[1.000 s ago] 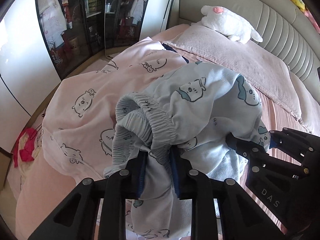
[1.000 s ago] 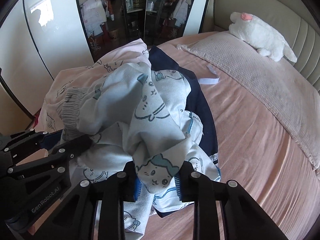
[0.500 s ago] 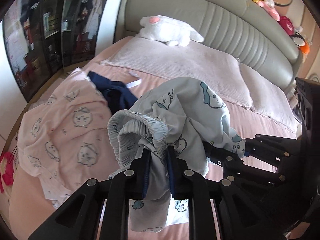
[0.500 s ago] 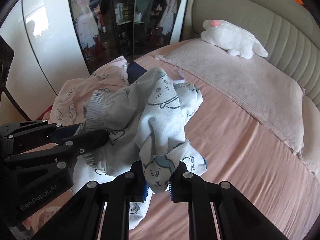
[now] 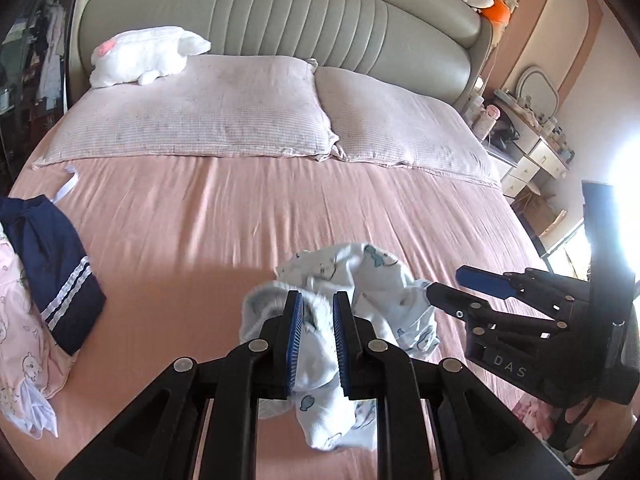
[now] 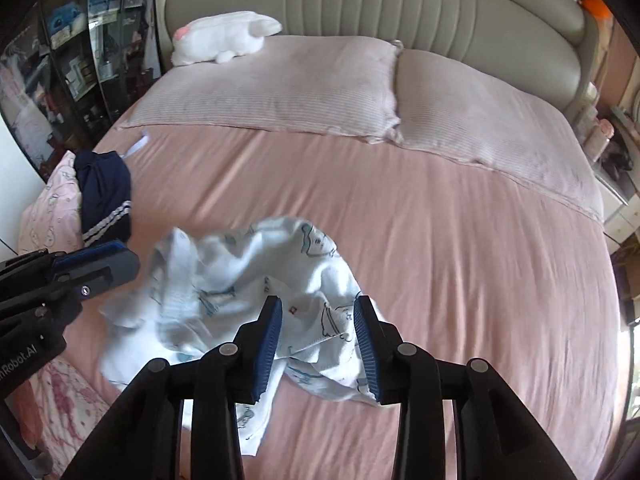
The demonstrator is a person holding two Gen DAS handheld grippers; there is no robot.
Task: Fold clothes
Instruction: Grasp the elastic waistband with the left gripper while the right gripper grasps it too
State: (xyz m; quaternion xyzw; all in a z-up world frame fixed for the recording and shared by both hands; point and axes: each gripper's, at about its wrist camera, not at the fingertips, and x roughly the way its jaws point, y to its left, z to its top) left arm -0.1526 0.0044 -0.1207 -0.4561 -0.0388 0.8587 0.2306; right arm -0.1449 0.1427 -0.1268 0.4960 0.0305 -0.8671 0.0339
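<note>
A light blue garment (image 5: 372, 280) printed with cartoon animals lies bunched on the pink bed sheet (image 5: 240, 220). My left gripper (image 5: 316, 300) is shut on a fold of it near the gathered waistband. My right gripper (image 6: 318, 304) hovers over the garment (image 6: 248, 272). Its jaws are opening, and its blue pads (image 6: 272, 320) stand apart from the cloth beneath them without pressing it. In the left wrist view the right gripper (image 5: 446, 280) sits at the garment's right edge. In the right wrist view the left gripper (image 6: 120, 262) is at its left edge.
A navy garment with white stripes (image 6: 104, 192) and a pink printed garment (image 6: 52, 208) lie at the bed's left edge. Two striped pillows (image 5: 200, 112) and a white plush toy (image 5: 140, 54) sit by the padded headboard. A dresser (image 5: 532, 152) stands at the right.
Both grippers carried the blue garment from over the clothes pile at the left to the middle of the bed. The right jaws, shut on the cloth before, have parted and released it.
</note>
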